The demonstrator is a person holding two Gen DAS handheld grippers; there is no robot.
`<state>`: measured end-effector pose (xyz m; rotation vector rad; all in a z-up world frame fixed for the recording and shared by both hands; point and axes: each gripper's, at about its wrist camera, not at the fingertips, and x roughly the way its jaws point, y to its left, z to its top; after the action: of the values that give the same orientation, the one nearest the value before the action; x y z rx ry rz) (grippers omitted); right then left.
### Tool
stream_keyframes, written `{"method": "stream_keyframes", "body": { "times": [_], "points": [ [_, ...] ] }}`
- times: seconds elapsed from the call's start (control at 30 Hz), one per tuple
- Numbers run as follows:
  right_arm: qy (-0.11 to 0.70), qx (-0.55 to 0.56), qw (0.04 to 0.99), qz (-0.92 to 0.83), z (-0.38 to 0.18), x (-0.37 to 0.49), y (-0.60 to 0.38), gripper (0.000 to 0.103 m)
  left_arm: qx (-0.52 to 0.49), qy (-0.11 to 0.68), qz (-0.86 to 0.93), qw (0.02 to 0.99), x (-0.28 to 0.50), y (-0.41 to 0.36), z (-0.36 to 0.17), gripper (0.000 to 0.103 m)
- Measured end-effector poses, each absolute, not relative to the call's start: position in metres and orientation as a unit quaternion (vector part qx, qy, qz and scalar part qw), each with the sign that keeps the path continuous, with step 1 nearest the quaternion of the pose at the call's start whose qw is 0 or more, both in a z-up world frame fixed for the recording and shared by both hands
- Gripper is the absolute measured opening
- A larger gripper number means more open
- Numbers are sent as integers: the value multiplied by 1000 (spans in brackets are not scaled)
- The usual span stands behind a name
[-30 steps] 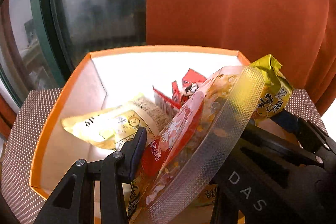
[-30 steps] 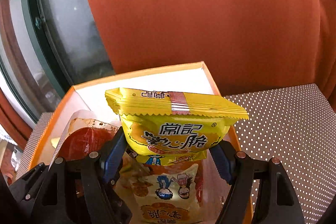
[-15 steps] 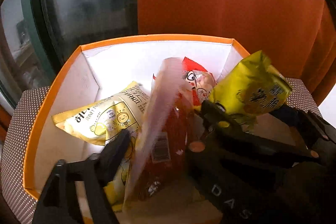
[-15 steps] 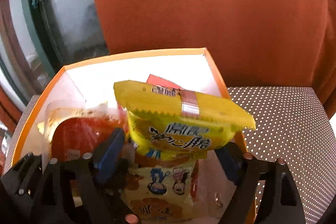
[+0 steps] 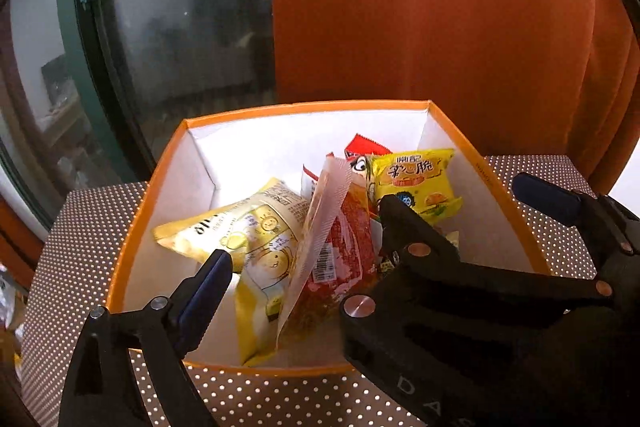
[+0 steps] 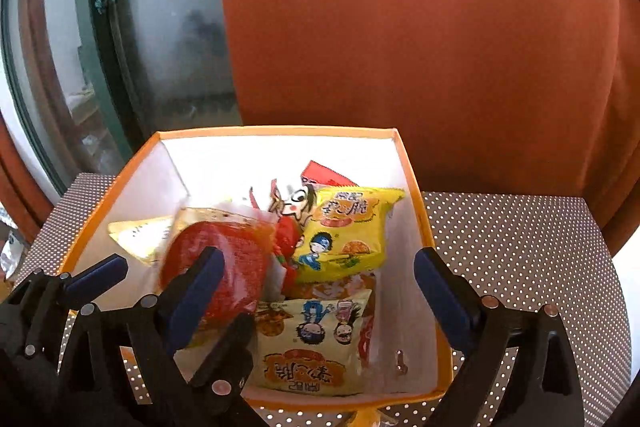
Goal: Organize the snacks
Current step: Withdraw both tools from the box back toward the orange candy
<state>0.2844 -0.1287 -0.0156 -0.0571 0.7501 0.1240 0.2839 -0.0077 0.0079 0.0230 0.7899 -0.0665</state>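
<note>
An orange box (image 5: pixel 164 171) with white inside (image 6: pixel 416 195) holds several snack packs. A clear pack of red snacks (image 5: pixel 340 239) stands on edge in its middle and shows as a red pack in the right wrist view (image 6: pixel 224 267). A small yellow pack (image 5: pixel 420 183) leans at the right (image 6: pixel 344 231). A pale yellow bag (image 5: pixel 248 227) lies at the left. My left gripper (image 5: pixel 304 259) is open and empty above the box's near side. My right gripper (image 6: pixel 316 279) is open and empty above the box; a second yellow pack (image 6: pixel 312 343) lies below it.
The box stands on a brown white-dotted surface (image 5: pixel 80 227) (image 6: pixel 520 247). An orange curtain (image 5: pixel 440 7) hangs behind it, and a dark window with a green frame (image 5: pixel 160 7) is at the left. The right gripper's black arm (image 5: pixel 480 279) crosses the left wrist view.
Both grippers have opened and pulled back. The clear red pack left my left gripper and the small yellow pack left my right gripper; both now rest in the box.
</note>
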Motion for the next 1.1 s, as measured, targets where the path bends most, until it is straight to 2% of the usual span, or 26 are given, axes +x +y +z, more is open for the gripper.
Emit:
{"method": "stream_keyframes", "body": {
  "times": [1.1],
  "points": [
    [239,-43,970,27,67,141,-126,98,20,233,-68,970,143,-8,76,94]
  ]
}}
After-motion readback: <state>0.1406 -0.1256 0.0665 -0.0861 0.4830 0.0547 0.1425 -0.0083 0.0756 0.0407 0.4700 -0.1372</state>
